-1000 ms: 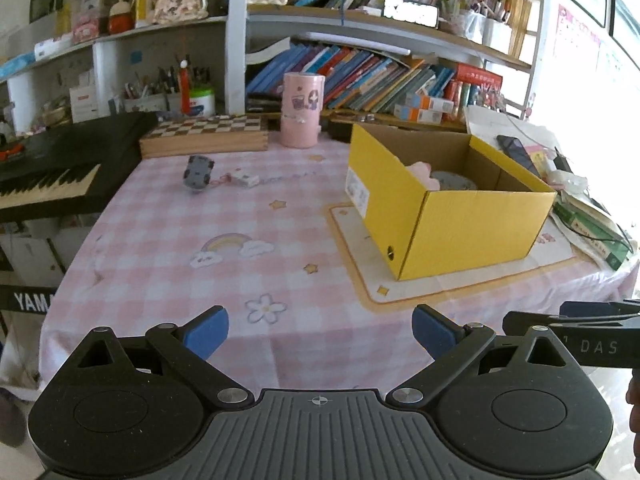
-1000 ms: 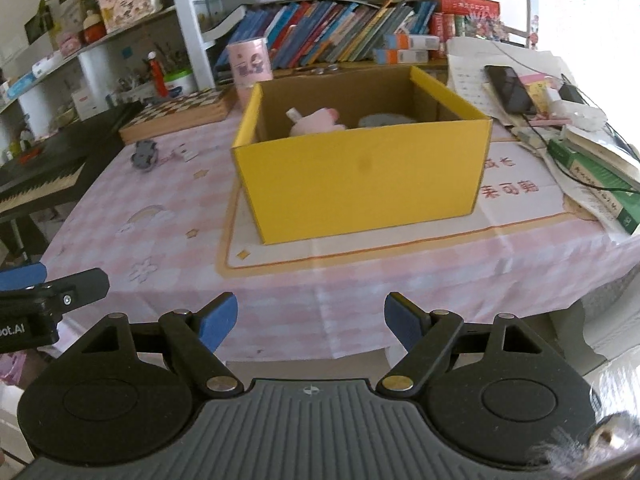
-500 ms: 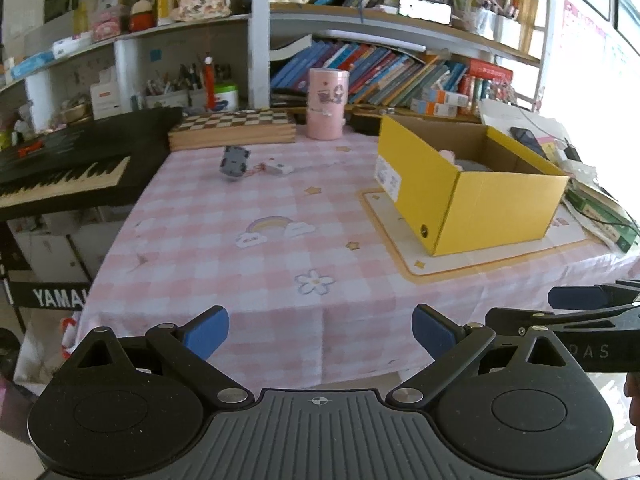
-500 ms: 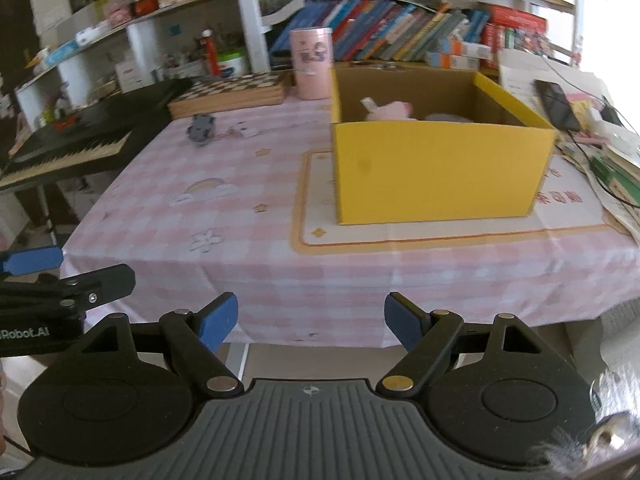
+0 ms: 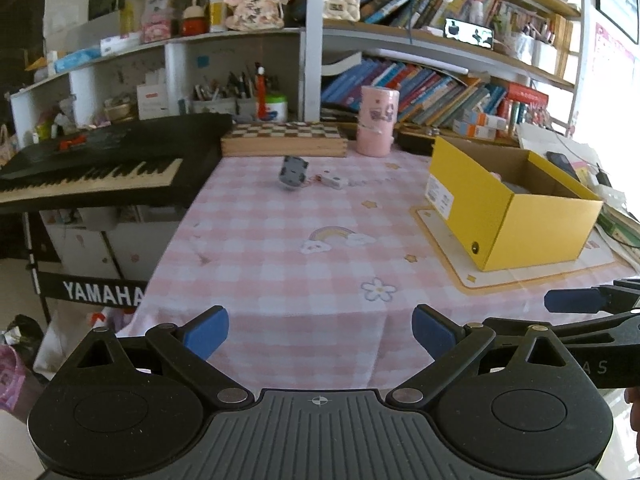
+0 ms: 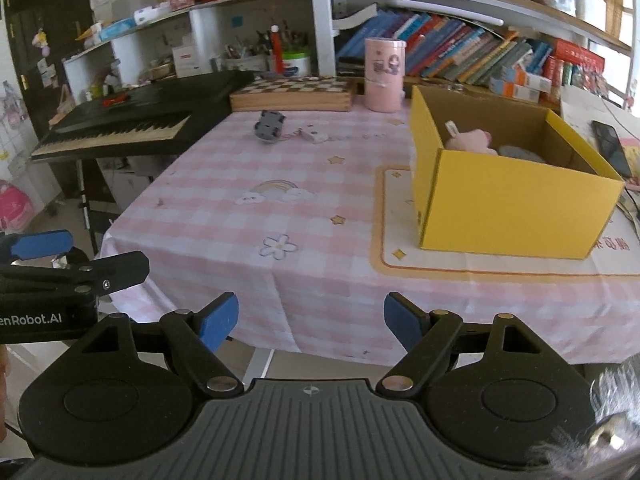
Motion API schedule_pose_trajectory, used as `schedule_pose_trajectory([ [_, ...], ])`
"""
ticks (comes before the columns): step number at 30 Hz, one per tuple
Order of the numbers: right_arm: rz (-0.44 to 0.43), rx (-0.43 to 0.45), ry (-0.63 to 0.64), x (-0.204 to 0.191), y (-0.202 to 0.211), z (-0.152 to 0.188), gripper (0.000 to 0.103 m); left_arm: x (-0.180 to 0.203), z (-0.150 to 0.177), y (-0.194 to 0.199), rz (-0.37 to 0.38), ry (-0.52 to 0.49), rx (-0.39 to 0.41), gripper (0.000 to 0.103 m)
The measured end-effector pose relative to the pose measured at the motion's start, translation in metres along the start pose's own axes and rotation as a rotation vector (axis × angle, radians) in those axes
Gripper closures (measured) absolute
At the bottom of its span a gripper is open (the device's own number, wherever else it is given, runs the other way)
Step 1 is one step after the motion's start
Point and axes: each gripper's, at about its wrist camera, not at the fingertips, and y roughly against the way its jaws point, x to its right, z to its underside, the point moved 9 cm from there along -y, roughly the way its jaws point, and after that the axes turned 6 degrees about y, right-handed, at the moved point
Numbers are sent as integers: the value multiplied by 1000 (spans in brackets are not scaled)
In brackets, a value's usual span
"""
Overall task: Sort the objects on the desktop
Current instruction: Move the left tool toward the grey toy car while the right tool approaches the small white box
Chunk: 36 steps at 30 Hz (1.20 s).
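The tabletop [image 5: 280,240], covered in a pink checked cloth with rainbow, flower and star prints, fills the middle of both views, with crowded bookshelves [image 5: 432,80] behind it and a black Yamaha keyboard [image 5: 100,164] standing just beside its left edge. On the right side of the tabletop an open yellow cardboard box [image 6: 508,196] sits on a cream mat with an orange border [image 6: 480,264]; inside the box lie a pink plush toy [image 6: 470,140] and a grey round item that is partly hidden by the box wall. Along the far edge rest a wooden chessboard case [image 5: 284,142] and, just to its right, a tall pink cylindrical container [image 5: 378,120]. Near the chessboard case, well apart from the box, a small grey toy car [image 5: 293,171] sits on the cloth, and just beside it lies a small white object [image 5: 332,180] too small to identify. The left hand-held gripper [image 5: 320,330] hovers off the near edge of the tabletop with its blue-padded fingers spread wide and nothing between them. The right hand-held gripper [image 6: 311,322] is likewise spread apart and empty, held short of the near edge.
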Motion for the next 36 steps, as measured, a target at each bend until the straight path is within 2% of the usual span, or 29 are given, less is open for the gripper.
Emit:
schedule_pose_trajectory([
  [7, -8, 0, 17, -14, -5, -5, 24, -9, -2, 0, 0, -1, 3, 3],
  [18, -6, 2, 19, -14, -9, -10, 25, -11, -5, -6, -3, 1, 7, 3],
  [26, -27, -8, 22, -6, -34, -27, 25, -15, -22, -32, -27, 3, 0, 3],
  [36, -56, 1, 28, 6, -81, -72, 26, -24, -57, -76, -53, 35, 12, 3],
])
